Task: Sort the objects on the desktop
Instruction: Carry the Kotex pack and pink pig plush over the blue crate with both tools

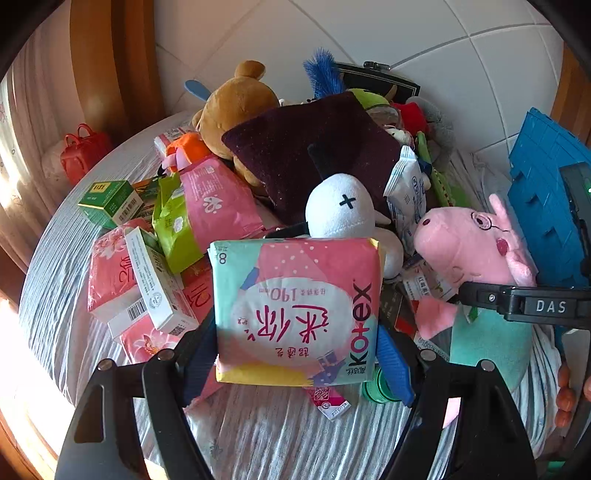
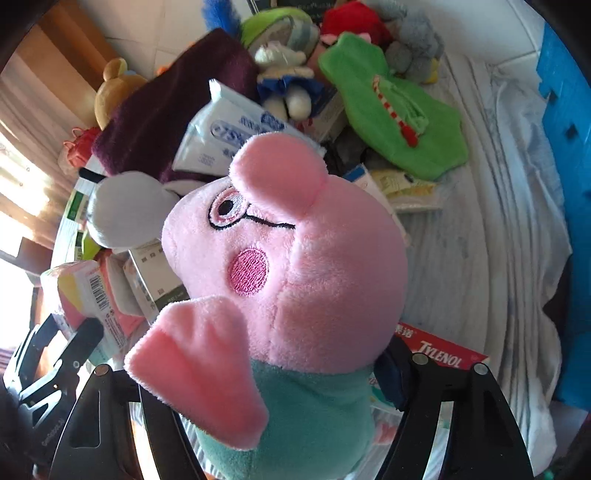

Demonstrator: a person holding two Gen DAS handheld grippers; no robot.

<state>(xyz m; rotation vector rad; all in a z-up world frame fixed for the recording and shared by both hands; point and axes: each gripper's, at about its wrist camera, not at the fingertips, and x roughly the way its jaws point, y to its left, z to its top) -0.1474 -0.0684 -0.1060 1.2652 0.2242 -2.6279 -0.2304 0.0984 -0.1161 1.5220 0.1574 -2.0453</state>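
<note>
- On a table (image 1: pixel 258 435) draped in striped grey cloth, over white floor tiles (image 1: pixel 369 33), lie heaped boxes, packets and soft toys.
- Left claw (image 1: pixel 299 350) is clamped on a pink-and-teal pad packet (image 1: pixel 295 310), at 6 o'clock from the white plush (image 1: pixel 340 210).
- Right claw (image 2: pixel 295 380) grips the pink pig plush (image 2: pixel 288 258) by its teal body, at 3 o'clock from the packet.

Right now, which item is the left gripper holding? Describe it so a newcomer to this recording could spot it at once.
Start at the cluttered table draped in a wrinkled grey-white cloth. In front of the pile of plush toys, the left gripper clamps a flat, soft plastic Kotex pack between its fingers. Unlike the plain pink and red packs beside it, it mixes teal, pink and yellow around a white oval.
</note>
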